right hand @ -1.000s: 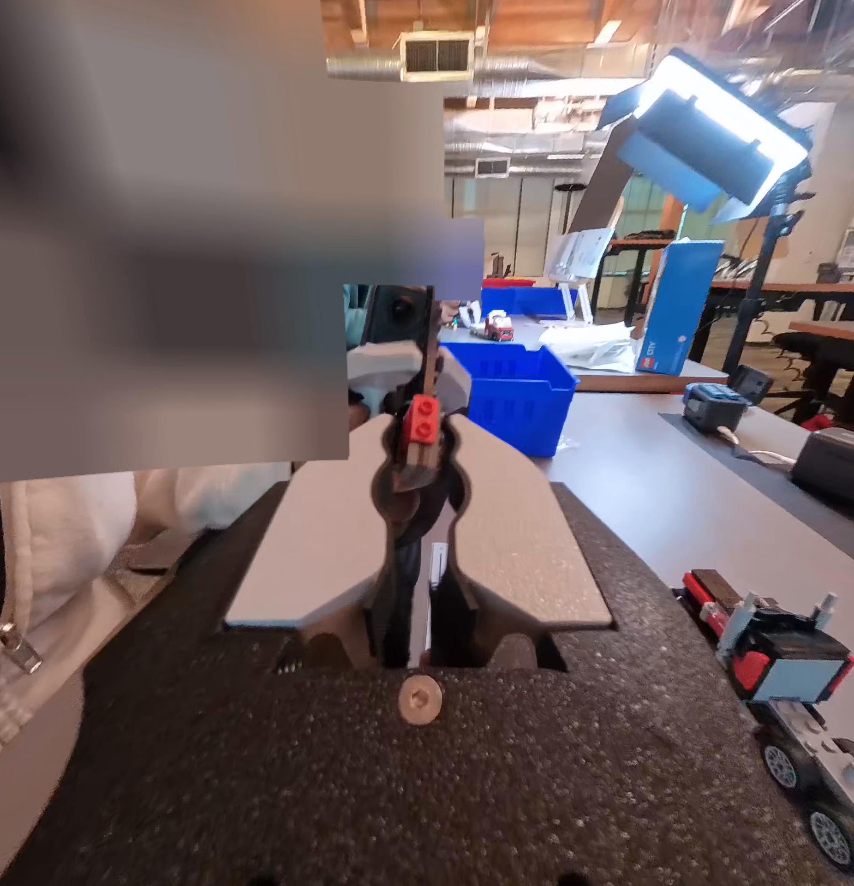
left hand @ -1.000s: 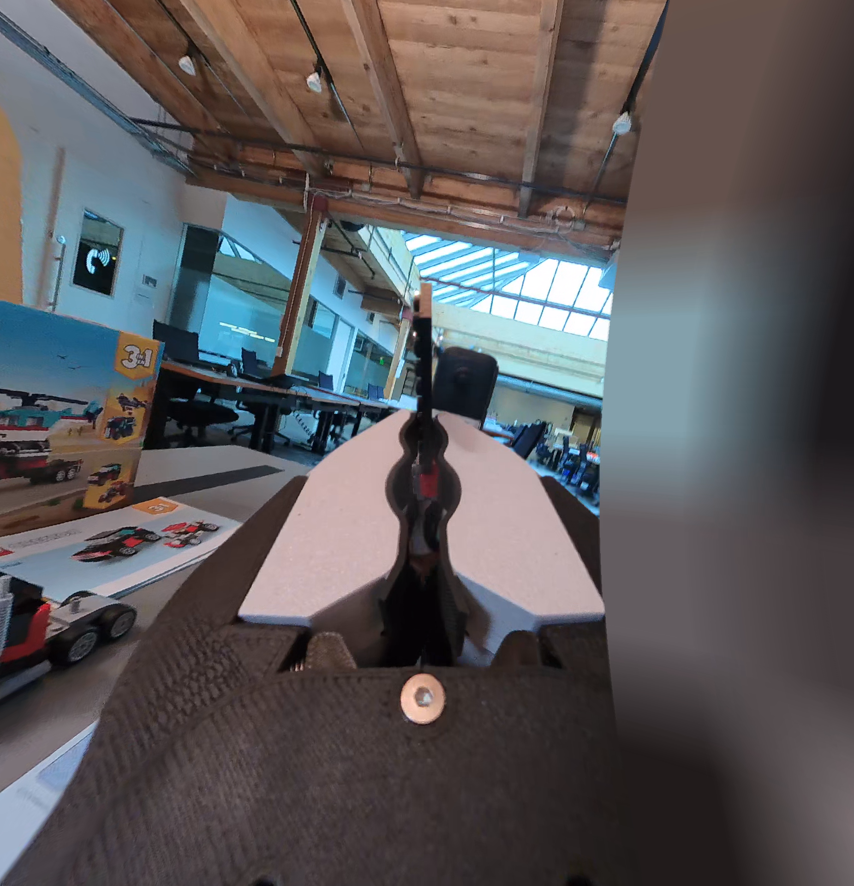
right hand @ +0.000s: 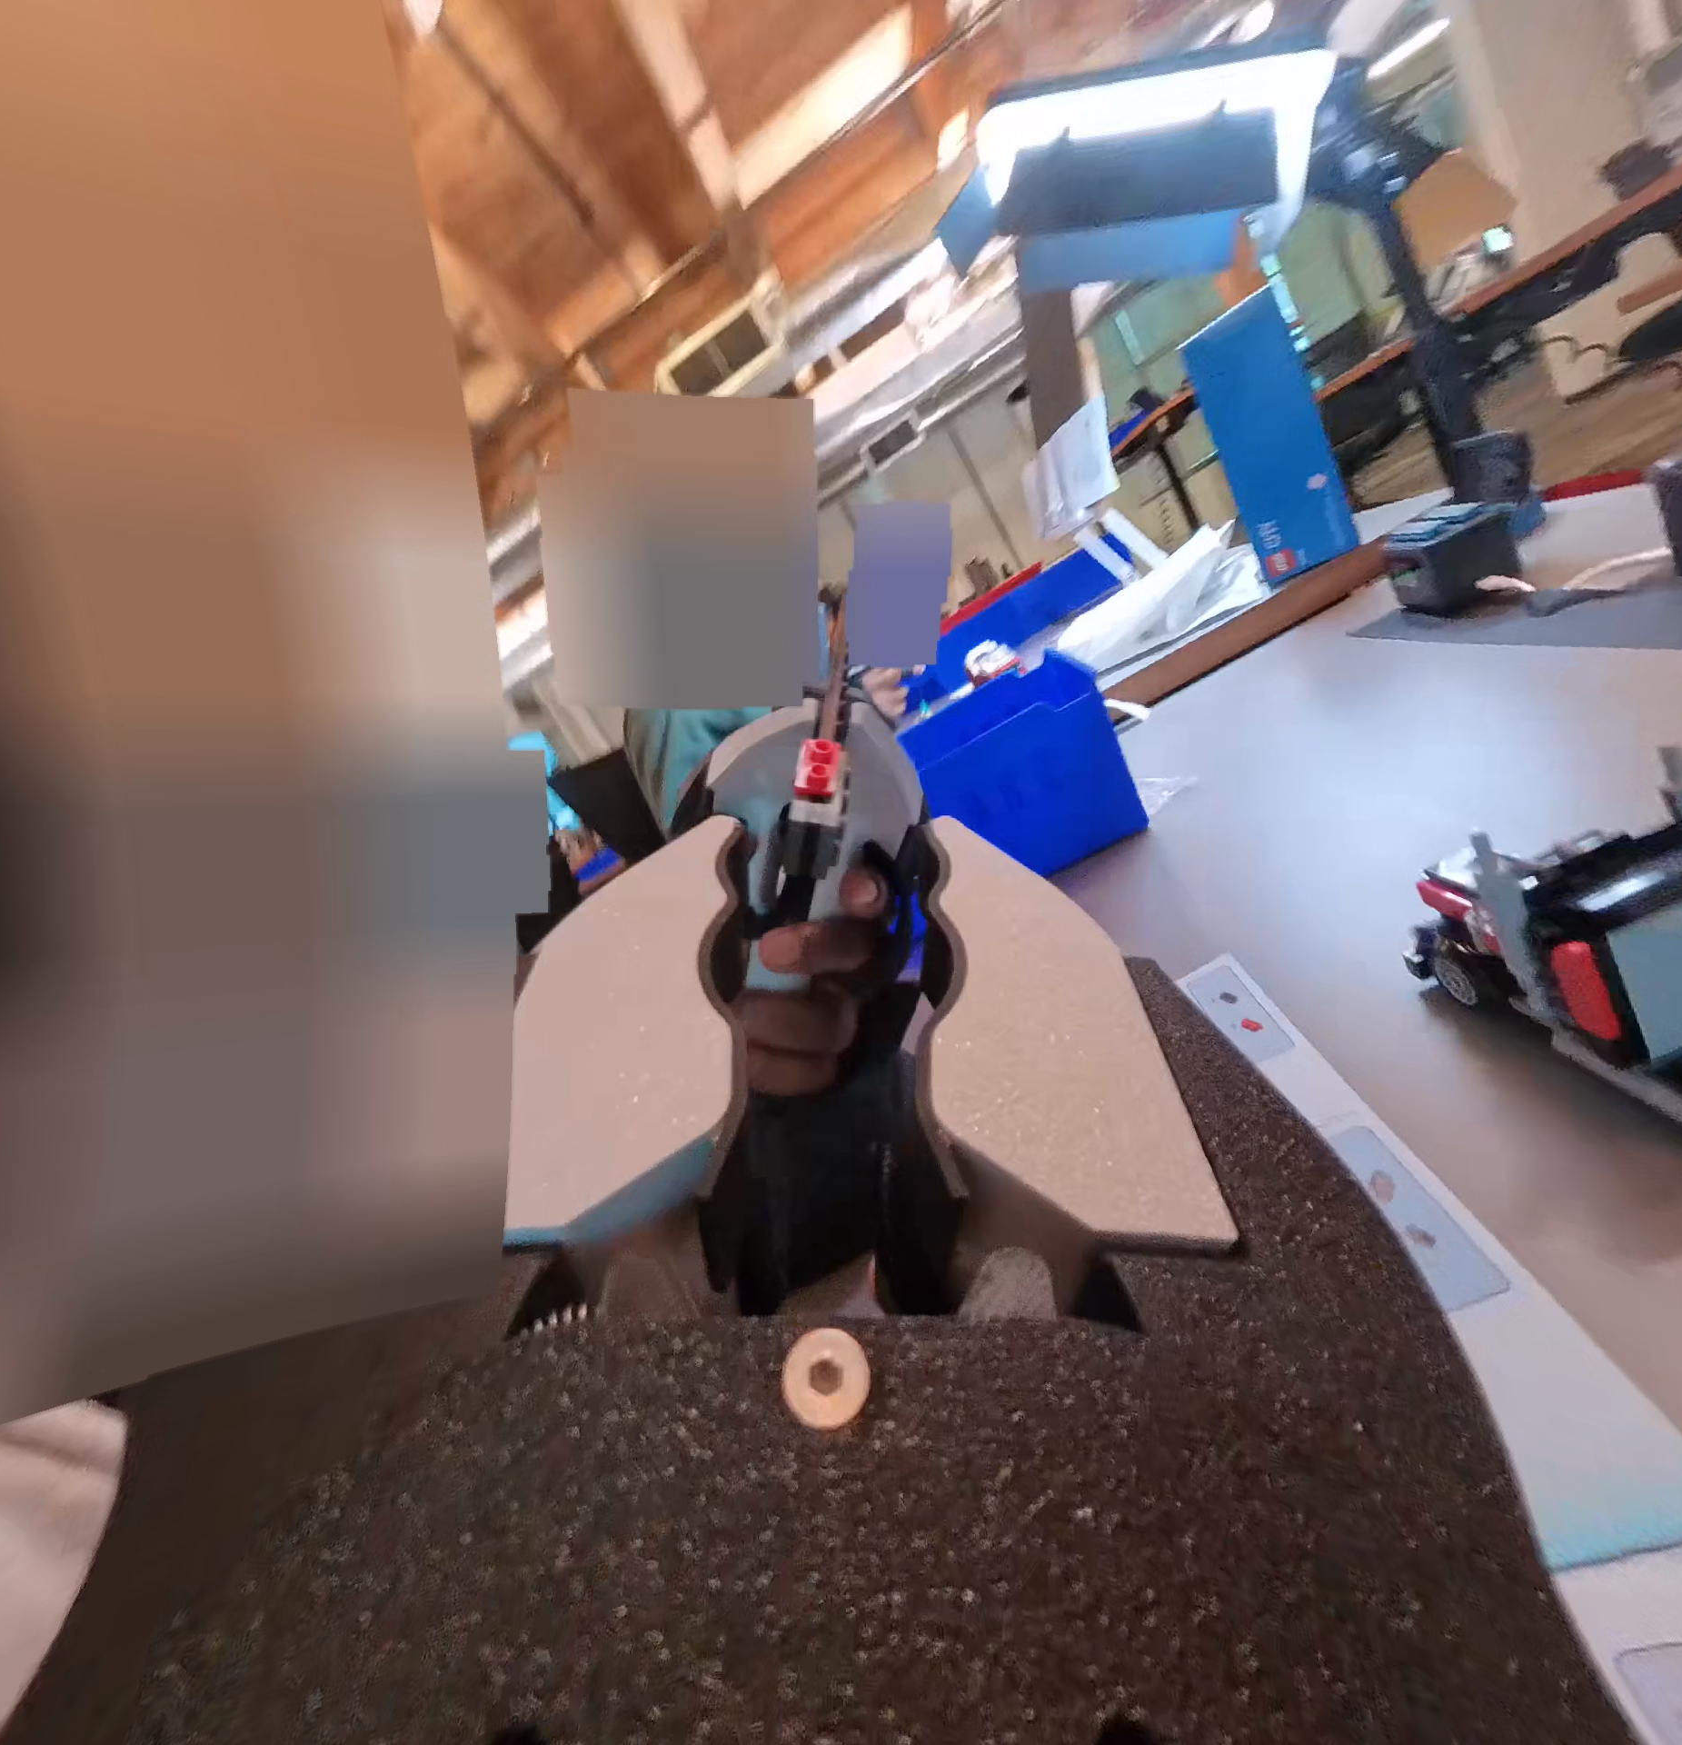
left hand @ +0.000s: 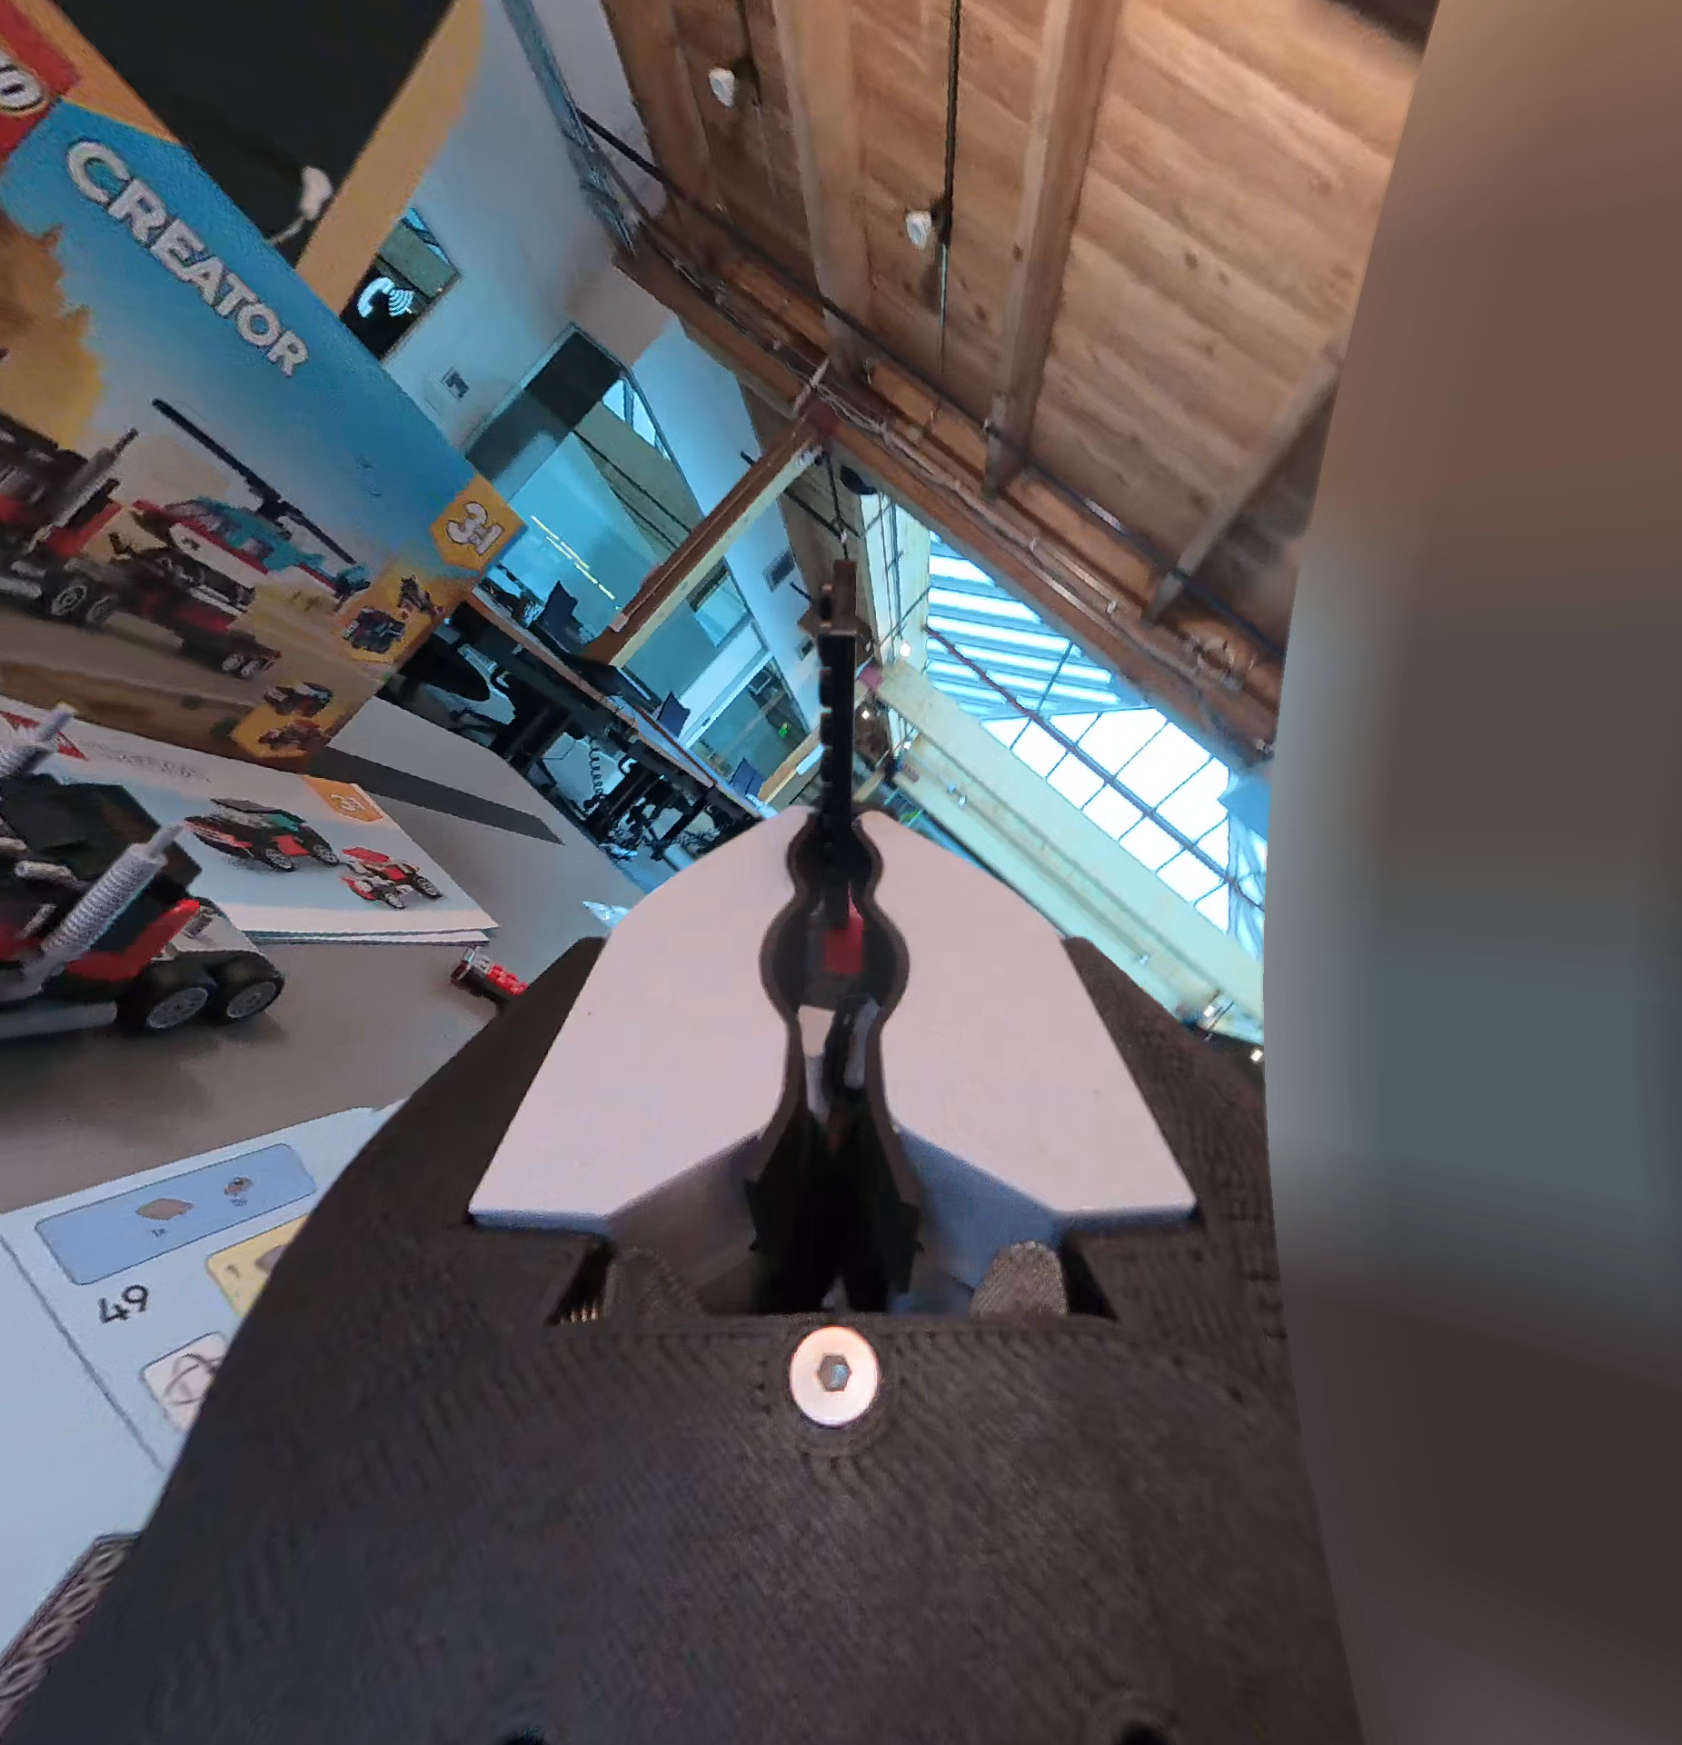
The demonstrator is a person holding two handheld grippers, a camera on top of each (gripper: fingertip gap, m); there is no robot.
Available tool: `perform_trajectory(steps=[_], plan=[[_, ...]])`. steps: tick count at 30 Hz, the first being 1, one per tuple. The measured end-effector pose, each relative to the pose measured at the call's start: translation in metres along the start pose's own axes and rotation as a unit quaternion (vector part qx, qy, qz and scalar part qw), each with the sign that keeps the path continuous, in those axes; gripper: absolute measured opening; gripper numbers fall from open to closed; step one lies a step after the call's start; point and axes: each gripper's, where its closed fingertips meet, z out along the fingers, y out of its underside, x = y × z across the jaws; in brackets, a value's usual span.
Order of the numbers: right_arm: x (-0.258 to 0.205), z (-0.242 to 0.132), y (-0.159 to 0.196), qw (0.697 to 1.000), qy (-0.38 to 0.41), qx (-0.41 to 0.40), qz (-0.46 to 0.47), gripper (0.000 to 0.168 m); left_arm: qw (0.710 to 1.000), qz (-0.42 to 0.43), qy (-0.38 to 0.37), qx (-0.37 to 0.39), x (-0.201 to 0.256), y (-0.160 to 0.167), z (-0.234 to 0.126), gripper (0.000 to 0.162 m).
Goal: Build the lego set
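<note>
The left claw [left hand: 834, 840] is clenched on a thin black lego strip [left hand: 835, 699] carrying a small red piece, lifted above the worktop [left hand: 280, 1067] and tilted upward. The right claw [right hand: 832, 850] is released, its fingers [right hand: 629, 1020] apart, facing the left claw and the strip just beyond its tips. The part-built lego truck [right hand: 1573, 963] stands on the worktop to the right, near the open instruction booklet [right hand: 1384, 1199]. The set box [left hand: 185, 444] stands behind a second booklet [left hand: 346, 850].
</note>
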Motion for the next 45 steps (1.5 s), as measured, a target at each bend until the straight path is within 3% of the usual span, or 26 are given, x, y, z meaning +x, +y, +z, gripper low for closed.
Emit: perform_trajectory(steps=[6,9,22,24,26,28,31,33,35,36,38,42,45], plan=[[0.005,0.008,0.0,0.998,0.015,0.033,0.051,0.032,0.999,-0.04,-0.003,0.029,-0.008,0.003,0.005,0.005],[0.002,0.011,0.002,0.999,0.007,0.031,0.041,0.016,0.999,-0.036,0.003,0.024,-0.007,0.009,0.008,0.005],[-0.022,0.006,0.003,0.978,0.009,-0.012,-0.206,0.012,0.993,0.025,0.113,0.029,0.021,0.018,0.006,0.007],[-0.017,0.002,0.002,0.948,0.041,-0.041,-0.314,0.012,0.994,0.012,0.107,0.019,0.017,0.02,0.007,0.011],[-0.006,-0.007,0.002,0.893,0.095,-0.095,-0.429,0.012,0.997,-0.002,0.079,0.018,0.006,0.02,0.007,0.034],[0.005,-0.014,0.007,0.836,0.132,-0.147,-0.512,0.012,0.998,-0.019,0.064,0.004,-0.002,0.022,0.007,0.041],[0.007,-0.015,0.013,0.785,0.149,-0.174,-0.576,0.012,0.996,-0.044,0.049,-0.054,-0.011,0.042,0.011,0.039],[0.001,-0.01,0.016,0.763,0.143,-0.177,-0.605,0.012,0.994,-0.065,0.069,-0.047,-0.008,0.043,0.012,0.019],[-0.002,-0.008,0.016,0.746,0.148,-0.179,-0.625,0.012,0.994,-0.07,0.082,-0.034,-0.005,0.041,0.01,0.018],[-0.006,-0.007,0.014,0.749,0.146,-0.163,-0.626,0.013,0.993,-0.067,0.094,-0.03,-0.002,0.039,0.009,0.018],[-0.016,-0.007,0.004,0.786,0.139,-0.109,-0.592,0.027,0.988,-0.053,0.148,0.001,0.015,0.029,0.006,0.017],[-0.043,-0.009,-0.01,0.929,0.016,-0.007,-0.371,0.048,0.967,0.042,0.252,0.013,0.053,0.02,-0.004,0.017],[-0.052,-0.006,-0.008,0.965,-0.05,0.005,-0.256,0.052,0.963,0.089,0.253,0.01,0.055,0.023,-0.005,0.018]])
